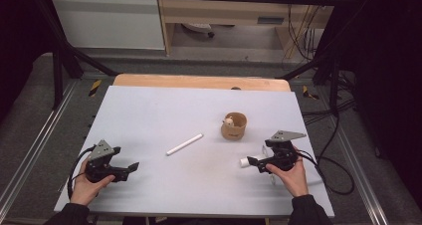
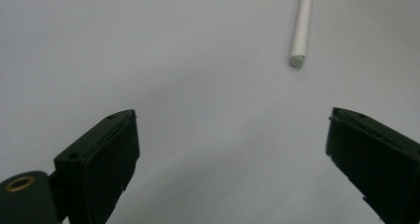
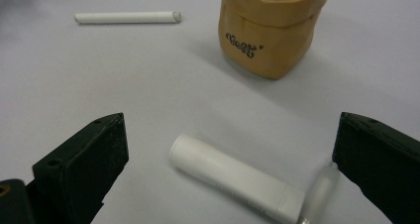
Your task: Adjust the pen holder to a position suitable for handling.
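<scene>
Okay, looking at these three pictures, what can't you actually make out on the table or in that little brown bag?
- Brown bag: high view is too small to identify the pale object inside; in the right gripper view the top edge cuts off its opening.
- White tube: its clear cap end is blurred and cut by the bottom edge in the right gripper view; the right claw partly covers it in the high view.
- White stick: the top edge cuts its far end in the left gripper view.

Illegible black script on tan pouch (image 3: 270,33)

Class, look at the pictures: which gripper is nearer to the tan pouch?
Right. The right gripper sits just in front of the tan pouch, slightly to its right; the left gripper is far off to the pouch's left.
</scene>
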### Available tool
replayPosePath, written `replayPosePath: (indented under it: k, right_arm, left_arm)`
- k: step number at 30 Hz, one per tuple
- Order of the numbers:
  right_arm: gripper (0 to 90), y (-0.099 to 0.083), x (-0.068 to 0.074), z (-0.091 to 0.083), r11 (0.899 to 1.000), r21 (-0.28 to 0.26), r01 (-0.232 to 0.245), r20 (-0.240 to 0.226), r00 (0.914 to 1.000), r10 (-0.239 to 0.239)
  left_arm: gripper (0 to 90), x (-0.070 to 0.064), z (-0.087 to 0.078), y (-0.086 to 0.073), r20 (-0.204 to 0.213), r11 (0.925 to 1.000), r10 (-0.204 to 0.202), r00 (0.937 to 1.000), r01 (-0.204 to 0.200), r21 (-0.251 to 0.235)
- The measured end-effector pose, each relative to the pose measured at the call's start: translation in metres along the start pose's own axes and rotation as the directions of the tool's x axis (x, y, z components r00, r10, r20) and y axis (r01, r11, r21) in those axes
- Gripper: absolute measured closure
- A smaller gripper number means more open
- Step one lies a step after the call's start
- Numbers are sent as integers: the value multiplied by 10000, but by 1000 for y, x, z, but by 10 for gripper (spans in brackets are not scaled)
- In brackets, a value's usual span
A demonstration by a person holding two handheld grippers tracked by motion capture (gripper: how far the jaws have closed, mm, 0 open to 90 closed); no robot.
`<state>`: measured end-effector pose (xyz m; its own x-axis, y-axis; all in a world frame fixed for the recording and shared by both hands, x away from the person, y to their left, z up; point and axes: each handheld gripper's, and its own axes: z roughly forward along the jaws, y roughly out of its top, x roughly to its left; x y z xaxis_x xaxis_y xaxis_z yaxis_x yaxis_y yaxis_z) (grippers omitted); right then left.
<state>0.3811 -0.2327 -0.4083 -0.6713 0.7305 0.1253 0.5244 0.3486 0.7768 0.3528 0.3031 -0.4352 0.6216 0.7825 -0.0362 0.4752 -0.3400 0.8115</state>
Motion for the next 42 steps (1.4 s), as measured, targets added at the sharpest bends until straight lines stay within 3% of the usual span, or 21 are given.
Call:
replayPosePath:
  k: [13, 22, 28, 42]
  right_arm:
    - [19, 43, 14, 21, 9980, -74, 629, 121, 9980, -628]
    - [47, 63, 15, 34, 9961, -97, 881, 241, 9958, -879]
    - [122, 74, 11, 49, 9927, 32, 1205, 407, 9919, -1205]
    - [327, 82, 5, 78, 9872, 380, 1549, 277, 9874, -1560]
  left_arm:
    - [66, 0, 1, 0, -12, 10000, 44, 10000, -44, 69]
    - [67, -1, 3, -1, 22, 9998, 93, 10000, -93, 156]
    - [67, -1, 4, -1, 11, 9997, 134, 9999, -134, 185]
    - [68, 0, 3, -1, -58, 9998, 127, 9999, -126, 152]
